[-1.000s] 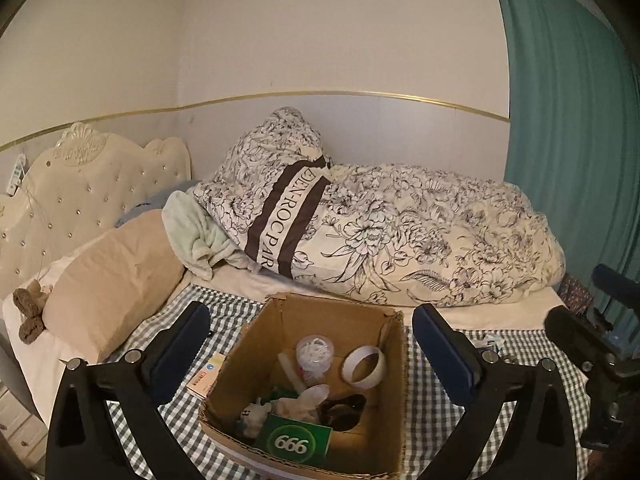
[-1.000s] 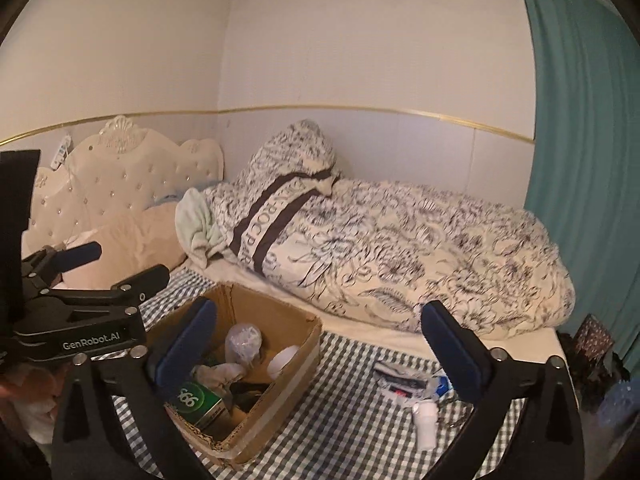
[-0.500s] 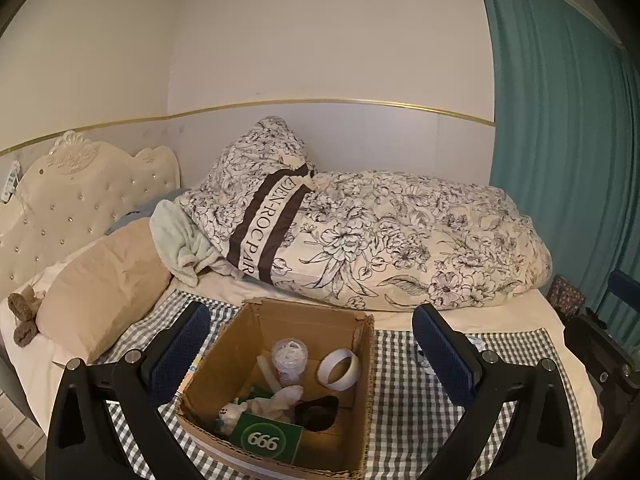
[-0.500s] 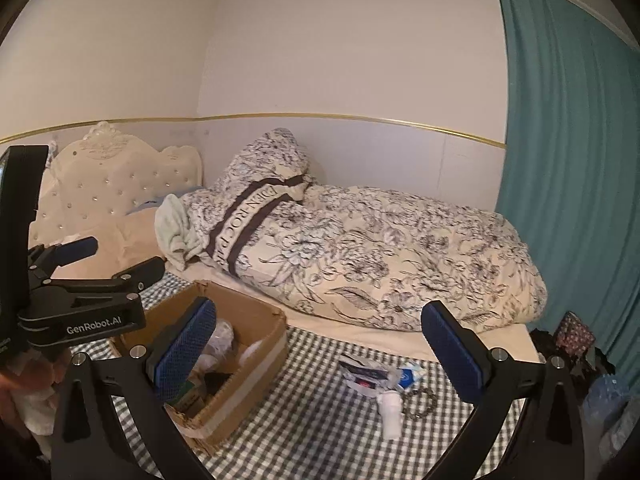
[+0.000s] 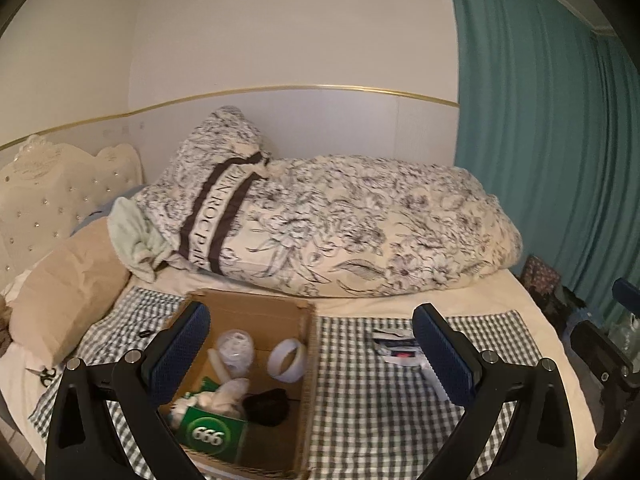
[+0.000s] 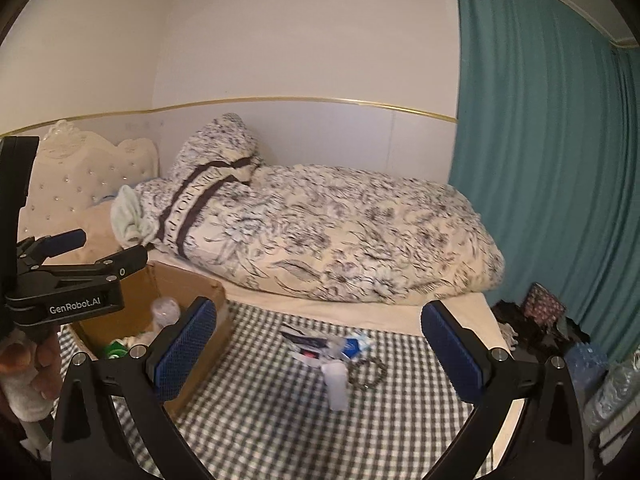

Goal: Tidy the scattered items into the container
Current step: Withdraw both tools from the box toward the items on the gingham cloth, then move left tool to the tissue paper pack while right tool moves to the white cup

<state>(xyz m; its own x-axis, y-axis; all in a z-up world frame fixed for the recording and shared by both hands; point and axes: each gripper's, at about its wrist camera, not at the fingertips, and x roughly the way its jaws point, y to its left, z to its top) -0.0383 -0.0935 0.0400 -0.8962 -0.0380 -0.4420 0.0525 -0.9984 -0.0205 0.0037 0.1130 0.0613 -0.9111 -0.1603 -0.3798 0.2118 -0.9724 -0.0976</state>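
We see the open brown cardboard box (image 5: 240,308) sitting on the green-and-white checked cloth (image 5: 360,392) spread over the bed, toward the cloth's left side and close to its far edge. Inside it lie a white ring of tape (image 5: 286,365), a clear round plastic container (image 5: 236,350), a green carton printed 666 (image 5: 212,434), a black lump (image 5: 266,406) we cannot identify, and some pale crumpled pieces (image 5: 224,394).

To the right of the box, near the cloth's far edge, a small scatter stays outside: flat printed packets (image 6: 308,346), a blue-and-white packet (image 6: 354,344), a white plastic bottle (image 6: 335,384) lying on its side, and a dark beaded ring (image 6: 368,374) touching the bottle.

Our left gripper (image 5: 312,354) hangs above the box with its blue-padded fingers (image 5: 178,354) spread wide and nothing between them. Our right gripper (image 6: 316,354) hovers over the scatter, likewise spread wide and empty. In the right wrist view the left gripper's black body shows at the left edge, with a hand (image 6: 24,372) below it.

Behind the cloth lie a floral quilt (image 5: 360,232), a tan pillow (image 5: 64,292) and a cream tufted headboard (image 5: 52,196); a teal curtain (image 5: 540,140) hangs on the right.
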